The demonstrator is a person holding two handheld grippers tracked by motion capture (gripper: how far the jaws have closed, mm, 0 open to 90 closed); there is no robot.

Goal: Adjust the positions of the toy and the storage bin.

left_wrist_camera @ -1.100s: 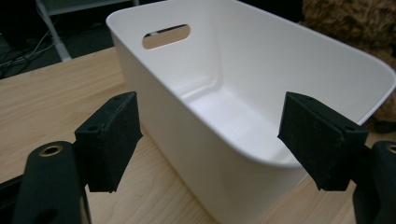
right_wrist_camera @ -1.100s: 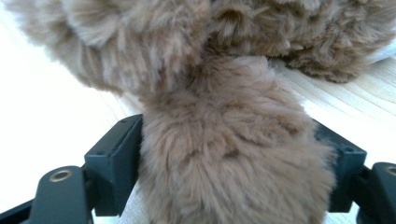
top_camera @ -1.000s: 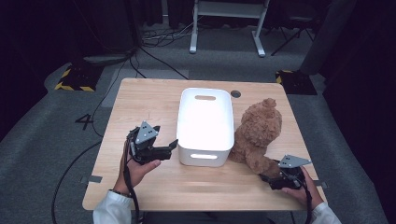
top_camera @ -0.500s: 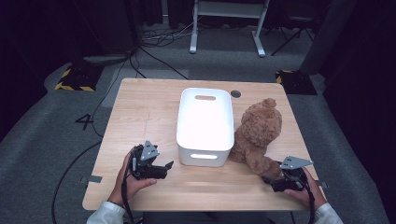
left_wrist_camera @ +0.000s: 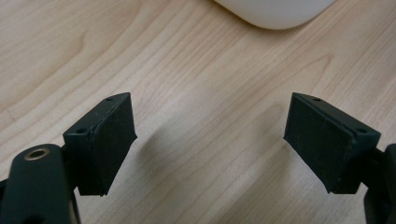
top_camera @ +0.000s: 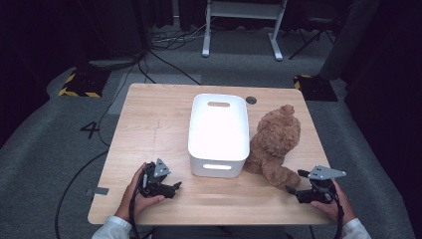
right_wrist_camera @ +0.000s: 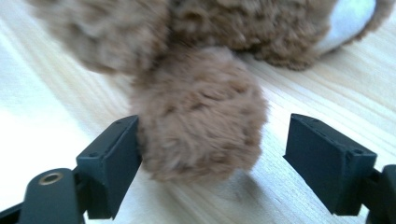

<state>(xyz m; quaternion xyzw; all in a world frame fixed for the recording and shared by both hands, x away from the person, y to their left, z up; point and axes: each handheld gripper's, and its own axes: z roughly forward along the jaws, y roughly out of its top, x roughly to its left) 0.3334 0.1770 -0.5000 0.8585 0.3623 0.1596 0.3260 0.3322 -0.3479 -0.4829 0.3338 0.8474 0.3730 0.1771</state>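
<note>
Bare table (top_camera: 159, 124) left of white bin (top_camera: 219, 132); teddy bear (top_camera: 273, 142) crowding its right

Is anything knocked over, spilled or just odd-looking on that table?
Nothing is spilled or broken. The one oddity is the brown teddy bear: it slumps sideways against the white bin instead of sitting upright, one leg stretched toward the right tongs, whose jaws stand open around that paw. The bin stands square and looks empty.

A white numeral "4" (top_camera: 90, 129) is showing on the grey floor (top_camera: 45, 149), left of the tabletop (top_camera: 149, 119).
</note>
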